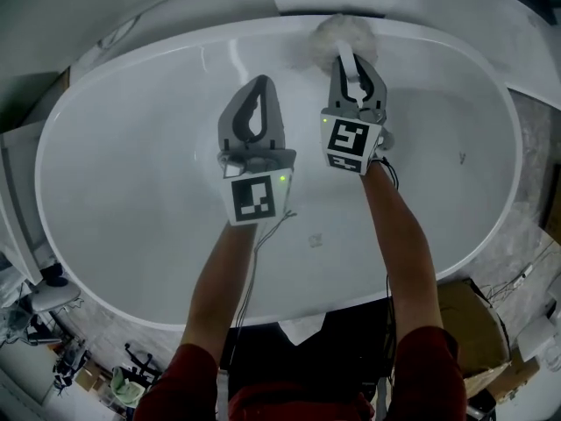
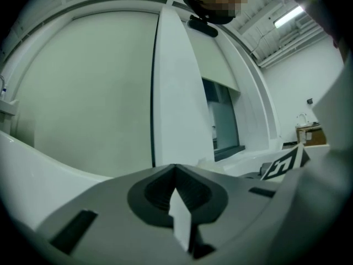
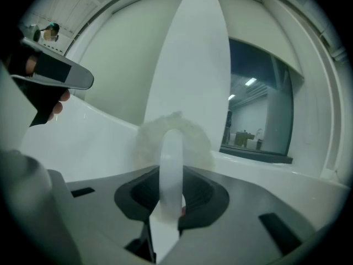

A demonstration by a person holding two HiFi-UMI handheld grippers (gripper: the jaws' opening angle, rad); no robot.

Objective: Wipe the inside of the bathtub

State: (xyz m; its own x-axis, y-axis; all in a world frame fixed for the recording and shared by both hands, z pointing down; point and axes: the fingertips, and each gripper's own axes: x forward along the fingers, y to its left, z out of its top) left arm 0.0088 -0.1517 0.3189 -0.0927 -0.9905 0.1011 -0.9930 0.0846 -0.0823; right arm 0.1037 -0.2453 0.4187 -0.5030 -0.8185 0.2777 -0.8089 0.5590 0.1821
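The white oval bathtub (image 1: 114, 147) fills the head view, with both grippers held over its middle. My right gripper (image 1: 354, 62) is shut on the white handle (image 1: 347, 60) of a fluffy white wiping brush. The brush's head (image 1: 337, 35) rests against the tub's far wall just under the rim. In the right gripper view the handle (image 3: 170, 164) runs up between the jaws of the right gripper (image 3: 170, 176) to the fluffy head (image 3: 175, 131). My left gripper (image 1: 259, 82) hovers beside it on the left, tips together, holding nothing. The jaws of the left gripper (image 2: 175, 168) meet in its own view.
A small drain fitting (image 1: 316, 239) sits on the tub floor near me. A cardboard box (image 1: 473, 323) stands on the floor at the right, and clutter (image 1: 53, 358) lies at the lower left. Thin cables (image 1: 263, 235) hang from the grippers. The right gripper's marker cube (image 2: 284, 164) shows in the left gripper view.
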